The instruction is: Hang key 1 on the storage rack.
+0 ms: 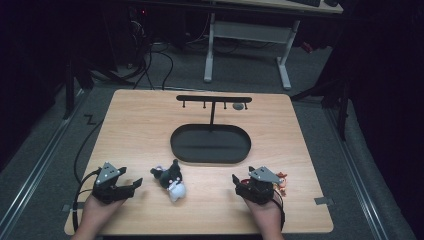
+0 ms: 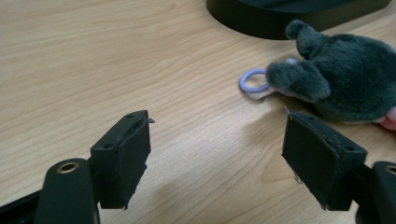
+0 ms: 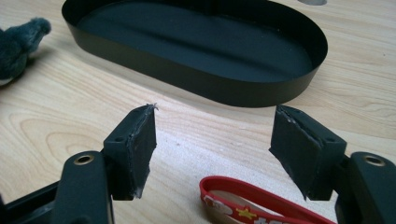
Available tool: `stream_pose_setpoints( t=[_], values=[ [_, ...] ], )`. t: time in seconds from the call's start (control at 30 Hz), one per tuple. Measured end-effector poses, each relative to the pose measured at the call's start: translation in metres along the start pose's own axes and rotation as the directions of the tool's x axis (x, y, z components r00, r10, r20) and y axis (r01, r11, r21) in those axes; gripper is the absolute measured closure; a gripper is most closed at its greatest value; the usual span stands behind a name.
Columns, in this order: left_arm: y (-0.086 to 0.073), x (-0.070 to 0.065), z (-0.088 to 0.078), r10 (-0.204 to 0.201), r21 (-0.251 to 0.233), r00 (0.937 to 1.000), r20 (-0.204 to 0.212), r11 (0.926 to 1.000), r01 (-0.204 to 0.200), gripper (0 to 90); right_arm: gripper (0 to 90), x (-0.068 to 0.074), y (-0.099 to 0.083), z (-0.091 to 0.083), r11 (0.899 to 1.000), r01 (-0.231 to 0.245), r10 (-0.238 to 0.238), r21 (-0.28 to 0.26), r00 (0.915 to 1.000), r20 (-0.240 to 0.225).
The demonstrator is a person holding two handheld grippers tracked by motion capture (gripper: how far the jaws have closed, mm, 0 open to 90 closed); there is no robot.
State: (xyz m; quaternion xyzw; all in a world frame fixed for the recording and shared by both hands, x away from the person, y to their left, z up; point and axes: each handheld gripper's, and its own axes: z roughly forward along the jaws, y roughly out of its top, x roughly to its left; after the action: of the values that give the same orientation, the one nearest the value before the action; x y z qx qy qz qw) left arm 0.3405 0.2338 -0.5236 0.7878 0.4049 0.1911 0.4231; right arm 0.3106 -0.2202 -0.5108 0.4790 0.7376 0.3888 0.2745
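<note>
A grey and white plush toy (image 1: 170,182) lies on the wooden table (image 1: 135,130) near the front, between my two grippers. My left gripper (image 1: 134,186) sits to its left, pointing toward it. In the left gripper view the jaws (image 2: 217,135) stand open with bare wood between them; the plush toy (image 2: 350,79) and its pale blue ring (image 2: 243,84) lie just beyond the right jaw. My right gripper (image 1: 240,181) rests at the front right, open (image 3: 215,126), facing the black oval tray (image 3: 261,95). A red printed band (image 3: 243,211) lies on the table under the jaws, not gripped.
The black oval tray (image 1: 245,150) sits mid-table, with a black T-shaped stand (image 1: 213,99) with small hooks rising from its far side. A small grey object (image 1: 238,106) shows by the stand's right end. Red and orange items (image 1: 281,182) lie beside my right gripper.
</note>
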Motion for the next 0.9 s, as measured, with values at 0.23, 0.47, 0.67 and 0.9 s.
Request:
stream_pose_setpoints(
  t=[0.23, 0.47, 0.67, 0.9],
  values=[
    [0.0039, -0.0037, 0.0035, 0.006, -0.014, 1.0000, -0.004, 0.9999, -0.006, 28.1, 28.7, -0.0039, -0.0059, -0.0041, 1.000, -0.008, 0.009, 0.008, 0.9999, -0.009],
    [0.0035, -0.0037, 0.0059, 0.011, -0.007, 0.9999, 0.004, 0.9999, -0.011, 30.0, 27.9, -0.0064, -0.0092, -0.0060, 1.000, -0.024, 0.024, 0.020, 0.9995, -0.018],
    [0.0035, -0.0040, 0.0049, 0.017, -0.008, 0.9999, 0.004, 0.9998, -0.017, 29.7, 27.7, -0.0033, -0.0090, -0.0014, 0.999, -0.023, 0.024, 0.031, 0.9995, -0.022],
    [0.0028, -0.0067, 0.0076, 0.052, 0.005, 0.9986, 0.005, 0.9986, -0.052, 27.7, 27.2, -0.0022, -0.0093, -0.0011, 0.999, -0.018, 0.020, 0.040, 0.9994, -0.029]
  ],
)
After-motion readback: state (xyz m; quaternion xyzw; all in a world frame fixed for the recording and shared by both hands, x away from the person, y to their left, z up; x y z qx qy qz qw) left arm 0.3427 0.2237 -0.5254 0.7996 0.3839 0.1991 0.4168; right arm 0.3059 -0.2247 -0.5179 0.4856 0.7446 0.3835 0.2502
